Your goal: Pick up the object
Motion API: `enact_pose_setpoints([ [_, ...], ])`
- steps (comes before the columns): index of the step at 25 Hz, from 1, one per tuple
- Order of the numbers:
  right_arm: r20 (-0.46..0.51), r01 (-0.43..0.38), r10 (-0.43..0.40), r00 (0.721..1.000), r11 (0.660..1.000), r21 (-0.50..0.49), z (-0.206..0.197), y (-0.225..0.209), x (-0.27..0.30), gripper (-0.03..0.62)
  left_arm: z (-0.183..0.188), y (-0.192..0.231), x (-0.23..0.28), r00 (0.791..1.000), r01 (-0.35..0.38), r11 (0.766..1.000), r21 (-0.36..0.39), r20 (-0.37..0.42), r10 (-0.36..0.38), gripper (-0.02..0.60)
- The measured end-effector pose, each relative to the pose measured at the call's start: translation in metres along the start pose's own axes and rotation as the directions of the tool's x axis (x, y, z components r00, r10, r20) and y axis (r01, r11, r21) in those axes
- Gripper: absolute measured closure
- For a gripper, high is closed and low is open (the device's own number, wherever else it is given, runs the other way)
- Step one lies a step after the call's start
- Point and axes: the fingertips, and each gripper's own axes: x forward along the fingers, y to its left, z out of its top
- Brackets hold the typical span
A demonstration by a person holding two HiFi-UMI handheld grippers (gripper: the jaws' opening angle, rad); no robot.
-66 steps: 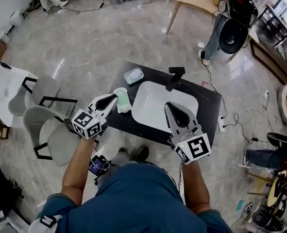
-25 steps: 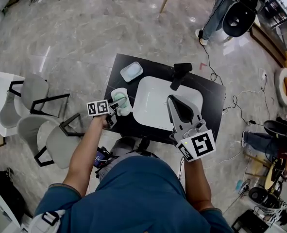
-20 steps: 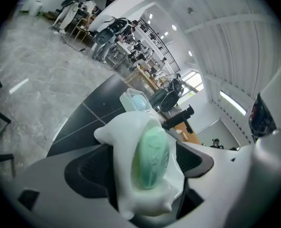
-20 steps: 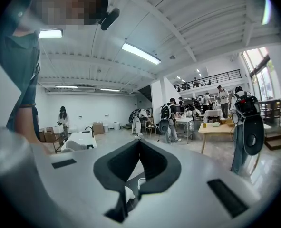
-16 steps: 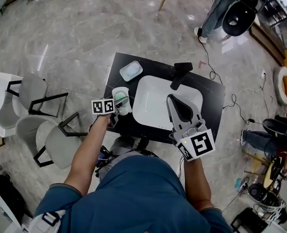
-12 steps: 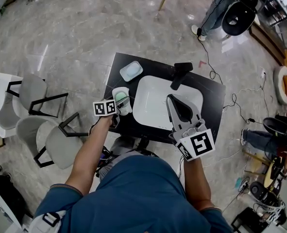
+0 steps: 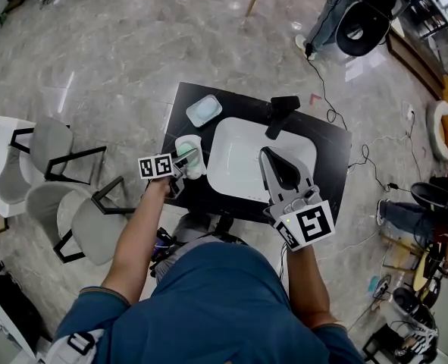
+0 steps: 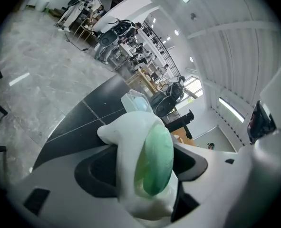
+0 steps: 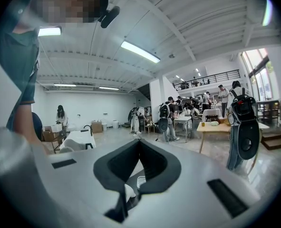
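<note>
1. Left tool (image 7: 182,161): I hold it over the left part of the black table (image 7: 326,146), reaching in from the near left. Its jaws have just been closing. They now stand partly closed, one against each side of the white-and-green object (image 7: 189,144), which fills the gap between them.

2. Object position: the white-and-green object is on the left side of the table, just left of the white sink basin (image 7: 235,146). It is on the near side of the light-blue dish (image 7: 206,111) and well apart from it. In the left gripper view, the object shows a white body with a green oval face that is turned toward the right jaw. I cannot tell whether its base touches the table.

3. Right tool (image 7: 269,158): I hold it over the near part of the sink basin, pointing away from me. Its jaw tips are together and grip nothing. The black faucet (image 7: 283,111) stands at the far edge of the basin, beyond this tool.

4. Surroundings: grey chairs (image 7: 49,139) stand on the marble floor to the left of the table.
</note>
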Motion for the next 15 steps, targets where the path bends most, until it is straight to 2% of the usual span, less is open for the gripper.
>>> enact_pose_setpoints([
  [6,-0.006,0.002,-0.002,1.0,1.0,-0.005,0.001,0.0,-0.003,0.58,0.002,-0.002,-0.002,1.0,0.018,1.0,-0.004,0.006,-0.018,0.25],
  [11,-0.012,0.009,-0.009,1.0,1.0,-0.005,0.001,-0.005,-0.007,0.581,0.014,-0.01,-0.014,0.994,0.057,0.998,-0.035,0.091,-0.054,0.25],
  [15,0.001,-0.001,0.001,1.0,1.0,-0.002,0.007,-0.006,-0.009,0.581,0.045,-0.034,-0.037,0.981,0.093,0.996,0.014,0.169,-0.094,0.25],
])
